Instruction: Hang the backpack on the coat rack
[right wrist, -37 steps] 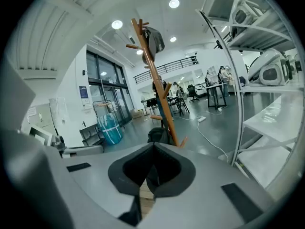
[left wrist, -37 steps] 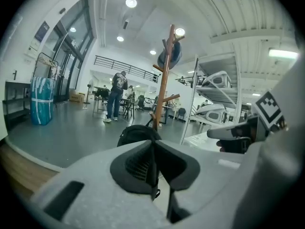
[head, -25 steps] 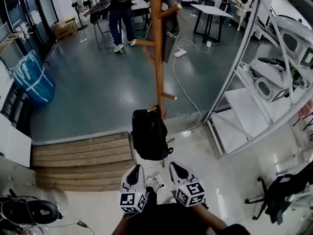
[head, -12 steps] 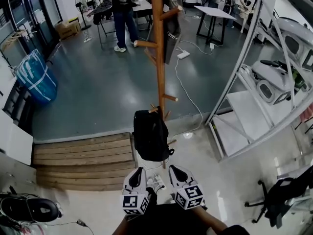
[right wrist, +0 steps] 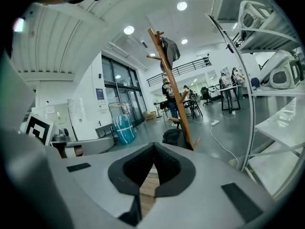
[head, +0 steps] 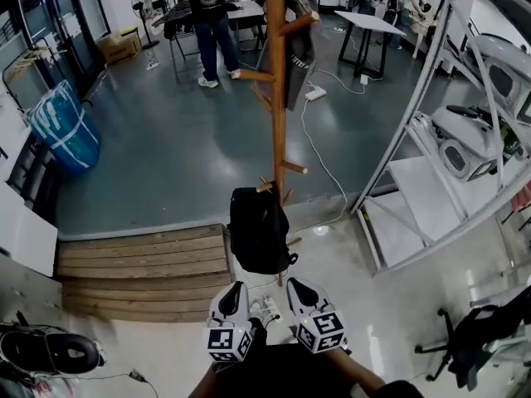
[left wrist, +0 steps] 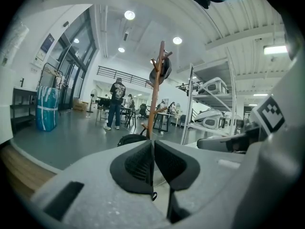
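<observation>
The black backpack (head: 260,230) sits low against the foot of the wooden coat rack (head: 276,98); I cannot tell whether a strap is over the lowest peg. It shows small in the left gripper view (left wrist: 131,139) and in the right gripper view (right wrist: 172,136), with the rack pole (left wrist: 155,94) (right wrist: 174,89) rising behind it. My left gripper (head: 236,287) and right gripper (head: 295,283) are side by side at the bottom of the head view, short of the backpack, pointing at it. Both are shut and empty, pads together (left wrist: 152,144) (right wrist: 154,147).
A dark garment (head: 299,48) hangs on an upper peg. Metal shelving (head: 431,164) stands to the right, a wooden step (head: 141,268) to the left. A blue bag (head: 62,131), a standing person (head: 207,23), a floor cable (head: 319,152) and a black chair (head: 473,330) are around.
The head view has drifted slightly, so the rack and backpack sit a little to the right. Both grippers stay shut where they were; the backpack has not moved.
</observation>
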A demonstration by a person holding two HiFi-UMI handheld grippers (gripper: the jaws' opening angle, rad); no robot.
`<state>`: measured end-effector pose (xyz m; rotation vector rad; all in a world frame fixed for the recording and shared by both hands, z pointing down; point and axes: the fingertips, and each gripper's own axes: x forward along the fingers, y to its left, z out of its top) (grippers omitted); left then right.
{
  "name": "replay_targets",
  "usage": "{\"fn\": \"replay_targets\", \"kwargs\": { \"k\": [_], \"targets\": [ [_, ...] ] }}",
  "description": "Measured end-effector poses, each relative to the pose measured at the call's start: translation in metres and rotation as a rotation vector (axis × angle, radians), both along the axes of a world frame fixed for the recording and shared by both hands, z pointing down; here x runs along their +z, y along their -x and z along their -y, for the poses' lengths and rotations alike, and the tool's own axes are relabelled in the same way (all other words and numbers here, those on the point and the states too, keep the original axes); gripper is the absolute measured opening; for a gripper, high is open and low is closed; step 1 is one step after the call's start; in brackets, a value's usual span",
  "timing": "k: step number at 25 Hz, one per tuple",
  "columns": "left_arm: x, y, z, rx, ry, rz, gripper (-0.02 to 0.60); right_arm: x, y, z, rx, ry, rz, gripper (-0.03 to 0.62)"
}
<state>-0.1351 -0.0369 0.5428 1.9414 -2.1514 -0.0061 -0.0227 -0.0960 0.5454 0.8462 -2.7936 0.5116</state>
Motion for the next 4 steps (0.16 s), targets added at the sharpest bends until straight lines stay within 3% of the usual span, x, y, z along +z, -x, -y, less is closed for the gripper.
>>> {"fn": "replay_targets", "kwargs": {
  "k": [4],
  "targets": [
    [-0.0005,0.0008,0.0015,-0.001,-0.002,-0.002,0.032,0.0001,0.0011,0.0010,-0.002,-0.001,-0.004,0.011]
  ]
}}
